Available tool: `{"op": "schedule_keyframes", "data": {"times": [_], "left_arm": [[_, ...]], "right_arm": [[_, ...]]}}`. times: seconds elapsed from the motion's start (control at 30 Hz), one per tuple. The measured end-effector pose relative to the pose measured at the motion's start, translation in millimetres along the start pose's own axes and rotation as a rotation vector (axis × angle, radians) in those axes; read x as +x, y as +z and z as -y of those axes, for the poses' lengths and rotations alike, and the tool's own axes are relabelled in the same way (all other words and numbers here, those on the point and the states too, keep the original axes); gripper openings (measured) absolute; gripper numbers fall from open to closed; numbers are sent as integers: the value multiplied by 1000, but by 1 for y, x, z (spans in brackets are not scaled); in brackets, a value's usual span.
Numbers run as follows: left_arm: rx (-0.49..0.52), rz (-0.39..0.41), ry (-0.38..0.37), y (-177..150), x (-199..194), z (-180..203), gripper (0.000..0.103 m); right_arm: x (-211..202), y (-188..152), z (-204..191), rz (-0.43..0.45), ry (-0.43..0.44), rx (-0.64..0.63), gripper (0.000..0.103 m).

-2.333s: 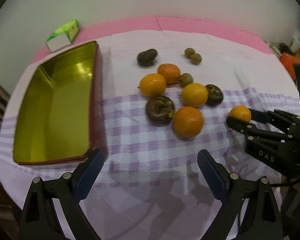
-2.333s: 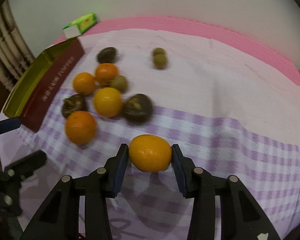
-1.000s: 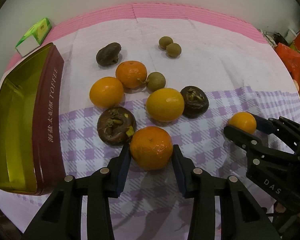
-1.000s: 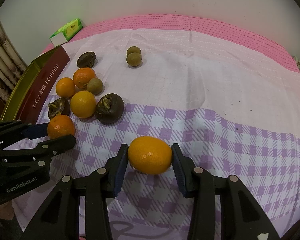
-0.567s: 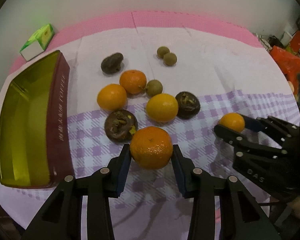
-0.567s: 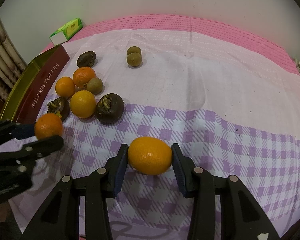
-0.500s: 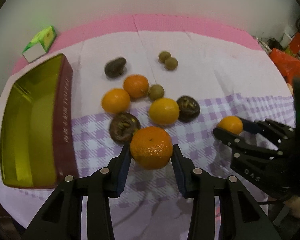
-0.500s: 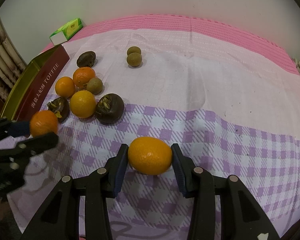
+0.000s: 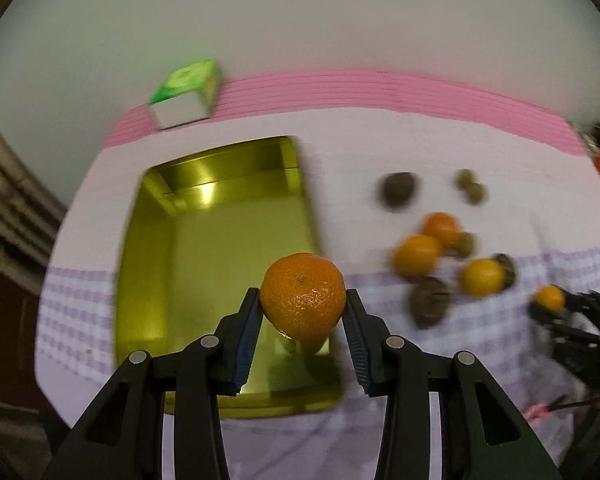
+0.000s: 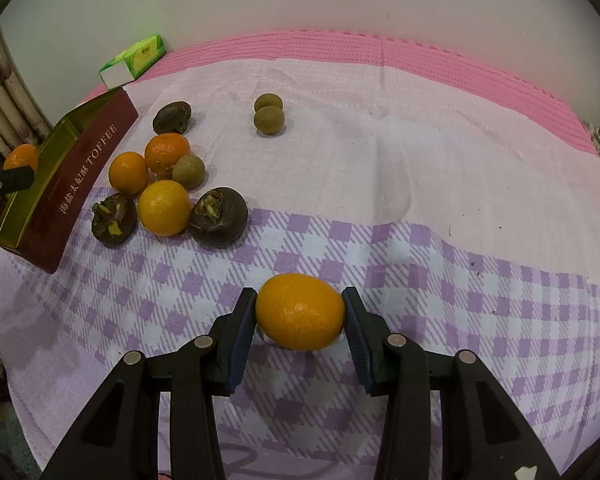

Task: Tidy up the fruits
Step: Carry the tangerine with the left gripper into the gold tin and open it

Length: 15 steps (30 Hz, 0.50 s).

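My left gripper (image 9: 302, 316) is shut on an orange mandarin (image 9: 302, 295) and holds it over the near end of the open gold tin (image 9: 220, 240). From the right wrist view the tin (image 10: 80, 168) has a dark red side marked TOFFEE, and the left-held mandarin (image 10: 20, 157) shows beside it. My right gripper (image 10: 299, 318) is shut on a yellow-orange citrus fruit (image 10: 299, 316) just above the checked cloth. Three oranges (image 10: 164, 207), dark brown fruits (image 10: 218, 216) and small green-brown fruits (image 10: 269, 119) lie loose on the cloth.
A green and white carton (image 10: 134, 60) lies at the back left near the wall. The pink mat edge (image 10: 380, 52) runs along the back. The left wrist view is motion-blurred. The right gripper also shows at the right of the left wrist view (image 9: 560, 312).
My left gripper closed on the mandarin, lifted it from the fruit pile and swung left over the gold tin. My right gripper has held its fruit still.
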<state>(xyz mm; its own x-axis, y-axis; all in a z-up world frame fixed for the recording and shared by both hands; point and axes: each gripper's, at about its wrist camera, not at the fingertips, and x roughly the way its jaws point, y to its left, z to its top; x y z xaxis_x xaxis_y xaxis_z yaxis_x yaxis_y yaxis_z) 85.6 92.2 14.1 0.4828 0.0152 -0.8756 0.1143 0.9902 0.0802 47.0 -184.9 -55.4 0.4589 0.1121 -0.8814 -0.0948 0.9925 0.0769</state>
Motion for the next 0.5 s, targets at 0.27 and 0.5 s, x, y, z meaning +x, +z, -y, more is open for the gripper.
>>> {"op": "schedule_keyframes", "data": {"times": [0.27,0.5], "left_arm": [[-58,-76,73,-8,34,-59,42],[-53,-126,75,-17,56,-71,42]], "right_arm": [[1,1,0,1,-8,-1,40],[1,1,0,0,-12,3,41]]}}
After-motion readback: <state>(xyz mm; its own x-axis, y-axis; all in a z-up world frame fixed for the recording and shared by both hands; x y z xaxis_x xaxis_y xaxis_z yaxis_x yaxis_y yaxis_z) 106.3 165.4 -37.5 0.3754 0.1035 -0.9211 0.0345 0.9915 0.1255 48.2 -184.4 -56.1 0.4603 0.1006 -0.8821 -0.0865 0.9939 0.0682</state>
